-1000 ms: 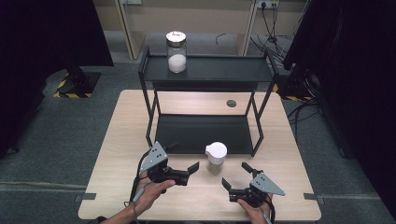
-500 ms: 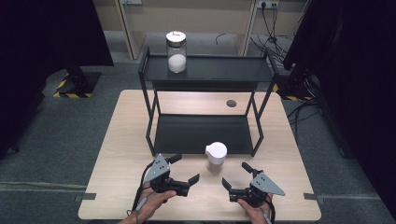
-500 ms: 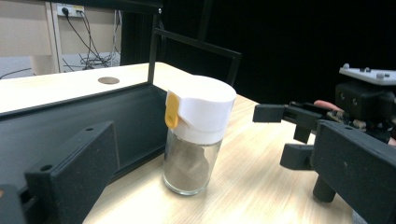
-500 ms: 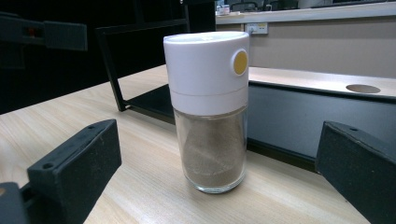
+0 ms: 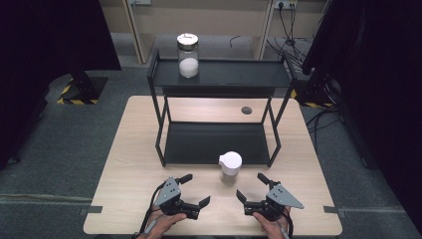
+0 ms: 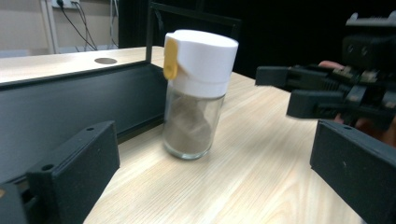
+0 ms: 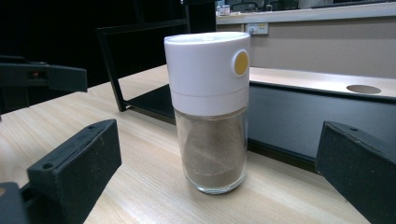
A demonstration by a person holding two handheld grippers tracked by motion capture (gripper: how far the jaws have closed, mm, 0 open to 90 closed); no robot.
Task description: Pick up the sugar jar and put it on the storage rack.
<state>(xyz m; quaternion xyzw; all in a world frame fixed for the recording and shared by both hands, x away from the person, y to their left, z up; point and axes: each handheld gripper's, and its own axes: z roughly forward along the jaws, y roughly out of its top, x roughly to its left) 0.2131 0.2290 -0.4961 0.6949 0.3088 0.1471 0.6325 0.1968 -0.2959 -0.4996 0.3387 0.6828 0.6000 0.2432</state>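
Observation:
A glass shaker [image 5: 230, 164] with a white cap, a yellow button and brown powder stands upright on the wooden table, just in front of the black rack. My left gripper [image 5: 195, 189] is open at its near left, apart from it. My right gripper [image 5: 250, 186] is open at its near right, also apart. The left gripper view has the shaker [image 6: 198, 93] ahead between its own spread jaws, with the right gripper [image 6: 275, 91] beyond. In the right gripper view the shaker [image 7: 210, 112] stands close, centred between the spread jaws.
A black two-tier rack [image 5: 234, 72] stands mid-table with a bare lower shelf [image 5: 199, 142]. A glass jar [image 5: 188, 55] of white powder sits on its top shelf at the left. A round cable hole [image 5: 246, 110] lies behind. The table's front edge is near both hands.
My left gripper has drifted a little toward the near edge and to the right, turning toward the shaker. The right gripper and the shaker have stayed put.

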